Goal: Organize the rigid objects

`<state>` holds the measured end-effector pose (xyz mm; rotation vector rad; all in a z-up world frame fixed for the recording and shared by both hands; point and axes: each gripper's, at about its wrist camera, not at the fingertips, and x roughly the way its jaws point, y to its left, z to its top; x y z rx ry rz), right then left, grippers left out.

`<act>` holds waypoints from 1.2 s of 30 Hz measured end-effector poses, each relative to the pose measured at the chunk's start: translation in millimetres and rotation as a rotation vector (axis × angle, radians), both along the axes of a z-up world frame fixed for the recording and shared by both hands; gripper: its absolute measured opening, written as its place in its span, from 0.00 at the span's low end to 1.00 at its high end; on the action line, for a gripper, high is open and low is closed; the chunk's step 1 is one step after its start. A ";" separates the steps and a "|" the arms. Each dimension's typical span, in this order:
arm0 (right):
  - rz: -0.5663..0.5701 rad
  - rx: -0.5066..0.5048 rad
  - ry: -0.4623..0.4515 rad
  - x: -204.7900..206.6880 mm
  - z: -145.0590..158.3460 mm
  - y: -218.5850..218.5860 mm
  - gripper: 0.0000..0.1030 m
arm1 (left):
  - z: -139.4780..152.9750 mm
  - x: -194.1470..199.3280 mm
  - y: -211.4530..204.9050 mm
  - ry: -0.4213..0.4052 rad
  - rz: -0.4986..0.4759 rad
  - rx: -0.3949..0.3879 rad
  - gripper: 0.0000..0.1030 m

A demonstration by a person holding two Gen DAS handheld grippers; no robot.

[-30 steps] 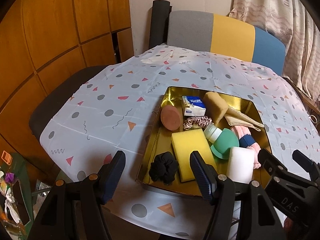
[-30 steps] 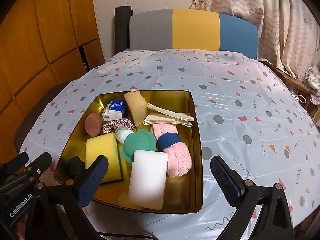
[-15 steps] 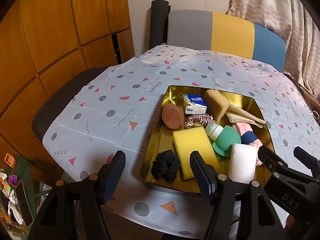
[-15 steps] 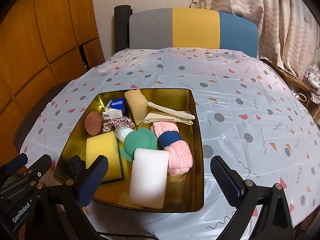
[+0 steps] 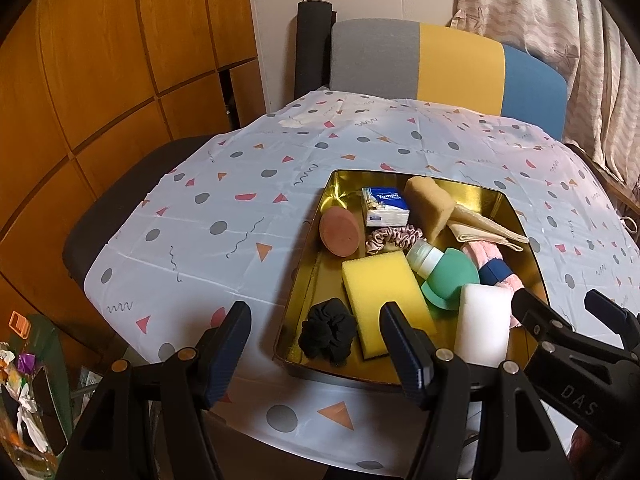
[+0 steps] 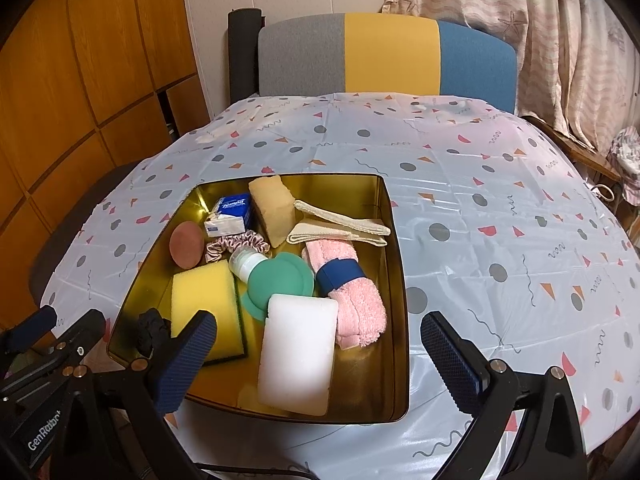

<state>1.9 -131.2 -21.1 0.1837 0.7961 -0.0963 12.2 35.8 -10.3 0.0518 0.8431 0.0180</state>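
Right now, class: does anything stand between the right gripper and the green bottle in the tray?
Yes. The white block lies in the gold tray directly between the open right gripper and the green bottle, touching the bottle's near edge. Above the bottle, nothing visible covers it.

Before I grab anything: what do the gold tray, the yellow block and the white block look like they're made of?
Gold tray: looks like thin polished metal; its walls mirror the contents.
Yellow block: likely soft foam sponge; matte, porous face, with a dark layer underneath.
White block: probably dense white foam; matte, fine-grained, rounded corners. I cannot tell how firm it is.
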 end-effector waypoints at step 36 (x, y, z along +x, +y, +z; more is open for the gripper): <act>0.000 0.004 0.015 1.2 -3.6 0.7 1.00 | -3.0 -1.9 0.1 0.013 -0.004 -0.003 0.66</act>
